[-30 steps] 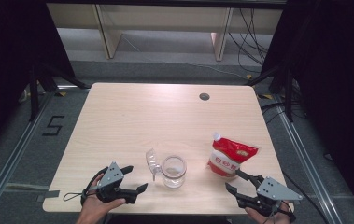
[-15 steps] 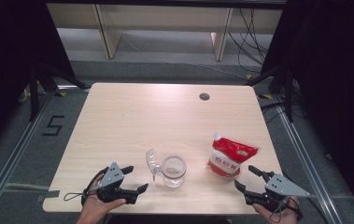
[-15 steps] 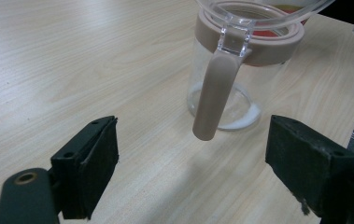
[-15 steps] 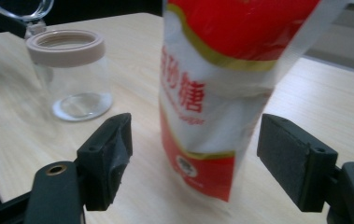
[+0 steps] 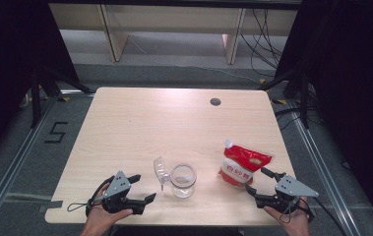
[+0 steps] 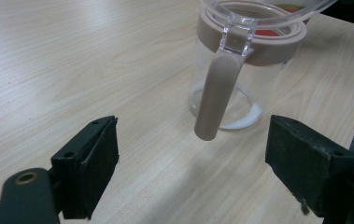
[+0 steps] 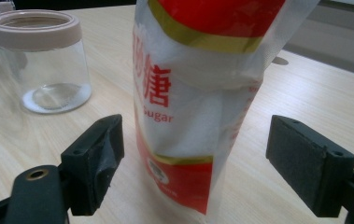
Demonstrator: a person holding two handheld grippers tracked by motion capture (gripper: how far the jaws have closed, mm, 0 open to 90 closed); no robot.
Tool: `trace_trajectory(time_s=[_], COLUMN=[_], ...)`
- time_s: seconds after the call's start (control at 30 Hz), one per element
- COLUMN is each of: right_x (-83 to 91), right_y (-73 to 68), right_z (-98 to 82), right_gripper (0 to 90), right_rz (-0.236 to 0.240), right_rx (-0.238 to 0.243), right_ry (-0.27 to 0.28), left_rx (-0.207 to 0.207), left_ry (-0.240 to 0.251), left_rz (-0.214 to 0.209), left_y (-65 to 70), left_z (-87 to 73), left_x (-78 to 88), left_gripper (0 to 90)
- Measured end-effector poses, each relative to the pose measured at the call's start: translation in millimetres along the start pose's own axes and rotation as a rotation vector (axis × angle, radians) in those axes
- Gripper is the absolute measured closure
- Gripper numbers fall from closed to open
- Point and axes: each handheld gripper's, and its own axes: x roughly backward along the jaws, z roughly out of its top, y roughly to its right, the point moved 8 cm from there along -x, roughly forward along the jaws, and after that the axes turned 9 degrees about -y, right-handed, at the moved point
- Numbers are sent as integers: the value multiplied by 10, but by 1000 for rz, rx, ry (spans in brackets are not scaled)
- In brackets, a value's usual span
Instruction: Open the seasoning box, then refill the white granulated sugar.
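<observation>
A lab or test room: a bare wooden desk (image 5: 174, 128) between black curtains (image 5: 7, 59), loose cables (image 5: 267, 34) and floor rails (image 5: 7, 172).

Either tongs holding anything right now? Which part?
Nothing held. Left tongs open, short of the jar; right tongs open, straddling the sugar bag without clamping it.

My left gripper (image 5: 142, 189) rests jaws apart just left of the jar (image 5: 182, 180), whose clear lid (image 5: 160, 170) tilts open on its left. Right of the jar stands the red bag (image 5: 243, 165); beyond it, my right gripper (image 5: 258, 183), jaws apart.
</observation>
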Motion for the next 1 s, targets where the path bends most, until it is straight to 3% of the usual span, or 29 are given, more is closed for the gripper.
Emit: trace_trajectory(time_s=[0.07, 0.13, 0.27, 0.3, 0.37, 0.4, 0.5, 0.53, 0.6, 0.77, 0.83, 0.9, 1.0], right_x=[-23, -56, -101, -117, -135, -153, -164, -170, -185, -189, -204, -213, -237], right_y=[6, 23, 15, 28, 13, 28, -3, 30, 25, 40, 55, 31, 36], right_z=[0, 22, 45, 61, 71, 92, 93, 112, 124, 114, 127, 103, 111], right_gripper=[200, 199, 193, 191, 186, 186, 185, 181, 178, 179, 178, 177, 176], right_rz=[5, 9, 4, -2, -3, -7, 22, -6, -8, 3, -16, 5, 9], right_rx=[-18, 9, -7, 16, 4, 27, 21, 36, 13, 18, 25, 8, 21], right_ry=[1, 19, 9, 16, 10, 28, 15, 40, 58, 49, 67, 42, 56], left_rx=[2, 0, 1, 6, 0, -1, 10, 15, 11, 18, 11, 6, 11], left_ry=[3, -1, 3, 3, 0, -6, 0, 0, -7, -7, -8, -6, -5], left_rz=[-2, 3, -6, -3, -1, 4, 3, 8, 9, 1, -1, -4, -6], left_y=[0, -4, 1, 3, -8, -10, -24, -31, -42, -29, -22, -20, -18], left_z=[1, -3, -4, -4, -7, -8, -3, -3, -5, 1, 6, 10, 4], left_x=[-2, -1, -13, -15, -13, -7, -17, -24, -24, -39, -46, -42, -44], left_gripper=[170, 170, 170, 170, 170, 170, 170, 170, 171, 171, 171, 171, 170])
